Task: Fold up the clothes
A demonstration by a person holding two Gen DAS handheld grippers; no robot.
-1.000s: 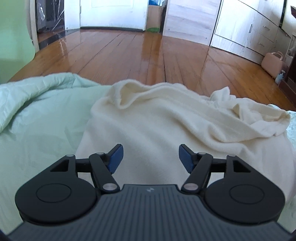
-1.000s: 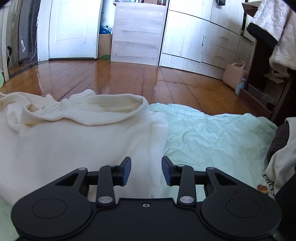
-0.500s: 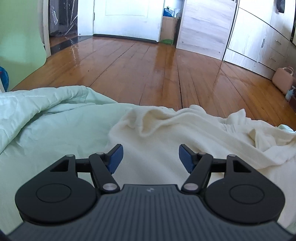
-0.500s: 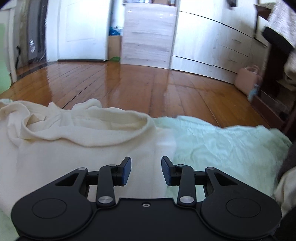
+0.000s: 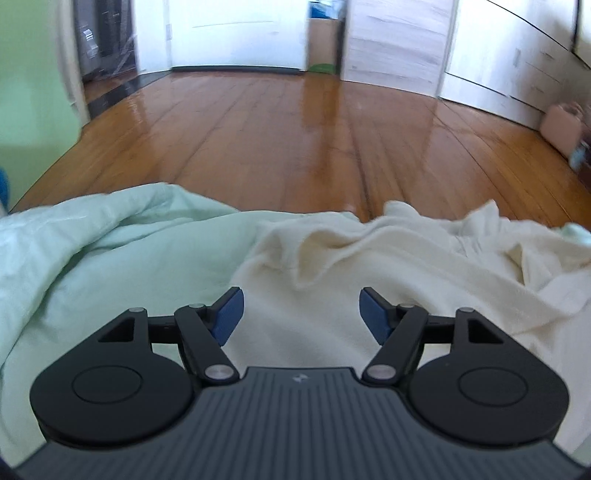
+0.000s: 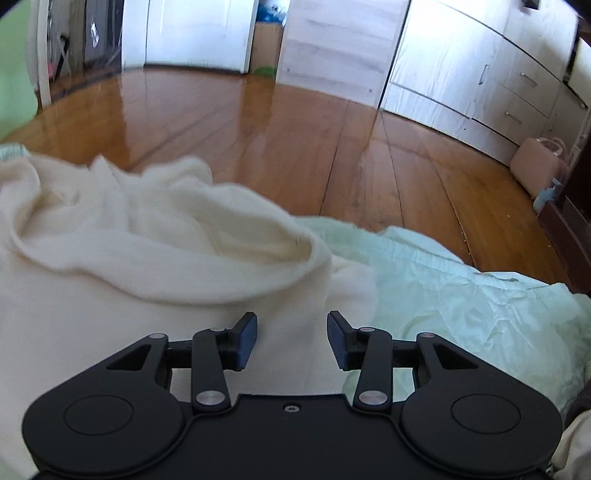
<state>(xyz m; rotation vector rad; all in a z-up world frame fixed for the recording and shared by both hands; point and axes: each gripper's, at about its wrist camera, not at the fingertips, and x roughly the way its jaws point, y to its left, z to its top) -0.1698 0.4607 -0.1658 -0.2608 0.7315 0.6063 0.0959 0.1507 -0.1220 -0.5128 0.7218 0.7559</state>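
- Left gripper (image 5: 301,314): jaws spread wide, blue pads (image 5: 229,313) well apart, nothing between them; it is poised above the near left part of the cream garment (image 5: 388,280).
- Right gripper (image 6: 291,341): jaws parted, less widely than the left pair, holding nothing; it sits over the garment's right edge, where cream cloth meets the bedding.
- Cream garment (image 6: 155,266): a soft, fleecy piece lying on the pale green quilt (image 5: 110,258). Its far end is bunched into loose folds, and in the right wrist view a rounded, hood-like opening faces the floor.
- Pale green quilt (image 6: 461,295): creased; it extends beyond the garment on both sides.
- Wooden floor (image 5: 295,140): glossy planks run from the quilt's far edge to a white door (image 5: 236,33) and pale cabinets with drawers (image 6: 498,74).
- Pink bag (image 6: 537,166): stands on the floor near the cabinets, well apart from the garment.
- Both views are slightly blurred.
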